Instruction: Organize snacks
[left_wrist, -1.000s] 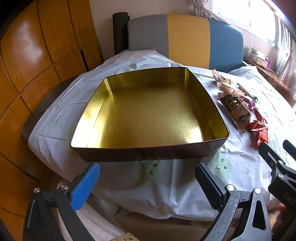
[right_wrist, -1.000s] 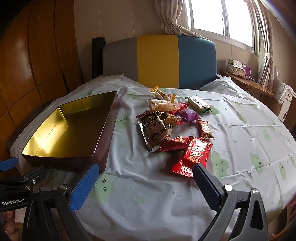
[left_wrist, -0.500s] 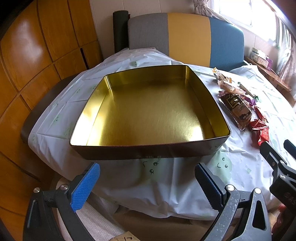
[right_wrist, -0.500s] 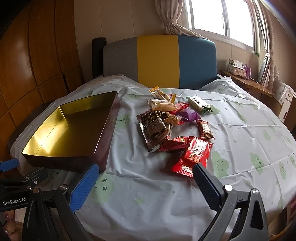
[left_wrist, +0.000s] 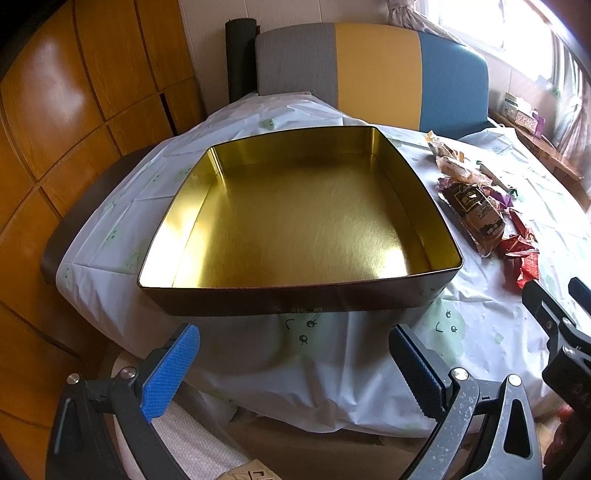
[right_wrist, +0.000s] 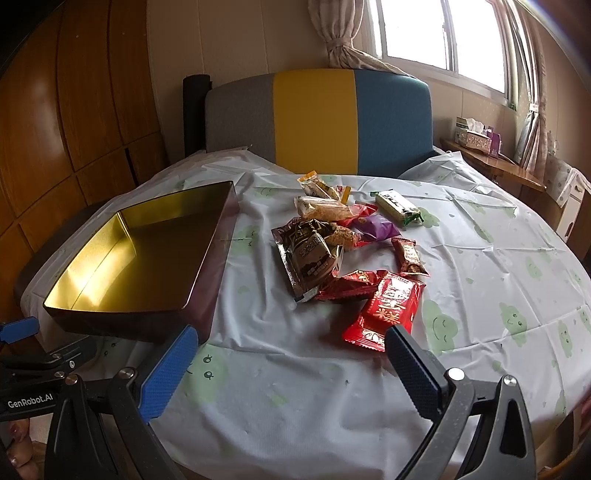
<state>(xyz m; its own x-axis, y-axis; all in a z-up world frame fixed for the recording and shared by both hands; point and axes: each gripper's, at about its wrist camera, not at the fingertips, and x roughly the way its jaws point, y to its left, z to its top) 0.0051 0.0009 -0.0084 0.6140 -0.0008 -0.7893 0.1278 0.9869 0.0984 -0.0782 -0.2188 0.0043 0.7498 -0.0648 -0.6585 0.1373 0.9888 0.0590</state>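
Snacks (right_wrist: 347, 254) untouched, both tongs (left_wrist: 293, 363) (right_wrist: 291, 363) wide, seemingly empty

One gold tin (right_wrist: 140, 258), about nine snack packets (right_wrist: 388, 310), two tools (right_wrist: 291, 354).

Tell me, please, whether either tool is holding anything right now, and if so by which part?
Nothing is held. The left tool and the right tool are both open and empty, short of the gold tin and the snack packets.

A home dining rm: clothed table (right_wrist: 369, 387), padded bench (right_wrist: 317, 122), curtained window (right_wrist: 443, 33) (tissue box (right_wrist: 471, 134) on sideboard).
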